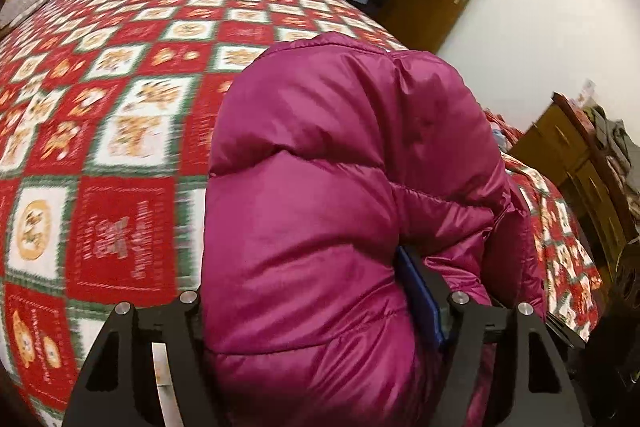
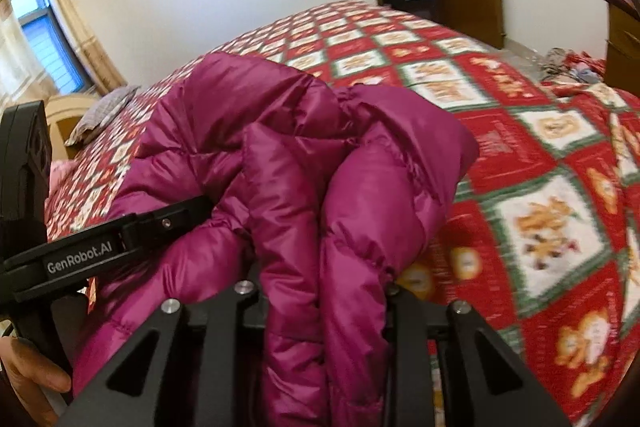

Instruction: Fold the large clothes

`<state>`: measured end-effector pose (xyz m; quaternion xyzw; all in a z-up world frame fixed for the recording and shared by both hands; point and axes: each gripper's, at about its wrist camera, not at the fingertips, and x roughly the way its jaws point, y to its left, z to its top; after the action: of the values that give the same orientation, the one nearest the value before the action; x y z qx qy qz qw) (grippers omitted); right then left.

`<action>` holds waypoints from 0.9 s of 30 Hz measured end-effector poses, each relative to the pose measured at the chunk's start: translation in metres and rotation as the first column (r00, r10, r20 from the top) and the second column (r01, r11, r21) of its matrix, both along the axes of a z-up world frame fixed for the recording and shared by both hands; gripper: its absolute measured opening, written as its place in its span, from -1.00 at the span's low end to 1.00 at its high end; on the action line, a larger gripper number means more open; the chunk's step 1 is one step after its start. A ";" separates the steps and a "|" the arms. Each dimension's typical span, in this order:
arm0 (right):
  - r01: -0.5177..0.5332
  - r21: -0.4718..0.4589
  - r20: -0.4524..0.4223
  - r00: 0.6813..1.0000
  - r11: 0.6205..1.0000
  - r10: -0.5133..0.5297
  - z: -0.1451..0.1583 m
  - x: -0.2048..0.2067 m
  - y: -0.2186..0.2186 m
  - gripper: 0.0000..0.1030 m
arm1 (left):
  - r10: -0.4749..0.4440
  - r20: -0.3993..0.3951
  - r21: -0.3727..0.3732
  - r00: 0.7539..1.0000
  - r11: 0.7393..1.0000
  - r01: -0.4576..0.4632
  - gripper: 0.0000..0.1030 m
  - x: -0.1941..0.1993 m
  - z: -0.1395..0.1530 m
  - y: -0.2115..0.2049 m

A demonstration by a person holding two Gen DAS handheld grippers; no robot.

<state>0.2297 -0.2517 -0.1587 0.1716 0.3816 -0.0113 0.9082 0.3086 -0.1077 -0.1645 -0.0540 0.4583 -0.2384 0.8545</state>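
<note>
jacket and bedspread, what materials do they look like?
Jacket: likely thin nylon or polyester shell, glossy sheen, stitched puffy baffles suggesting down or synthetic fill. Bedspread: looks like matte, soft printed fleece or cotton; fuzzy pattern edges, though motion blur leaves it open.

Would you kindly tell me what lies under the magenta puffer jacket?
The red patchwork quilt shows all around the magenta puffer jacket. Whatever lies directly beneath the jacket is covered.

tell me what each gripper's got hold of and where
Both hold the magenta puffer jacket. The left gripper clamps a thick bunched fold; the right gripper pinches gathered folds. Which parts of the jacket cannot be told.
</note>
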 end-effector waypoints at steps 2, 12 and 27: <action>0.024 -0.022 0.006 1.000 0.999 -0.024 0.004 -0.004 -0.012 -0.44 | -0.020 0.005 0.000 1.000 1.000 0.020 0.43 -0.001 0.002 -0.014; 0.163 -0.085 0.046 0.986 0.983 -0.159 0.023 -0.016 -0.083 -0.46 | -0.127 0.029 0.012 0.991 0.992 0.127 0.43 0.011 0.014 -0.107; 0.218 -0.186 0.011 0.976 0.958 -0.220 0.021 0.014 -0.151 -0.47 | -0.163 0.025 0.078 0.986 0.984 0.161 0.43 0.037 0.003 -0.198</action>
<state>0.2432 -0.4023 -0.1381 0.1268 0.3622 -0.1481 0.9115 0.3452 -0.3060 -0.1610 0.0195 0.4565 -0.2905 0.8407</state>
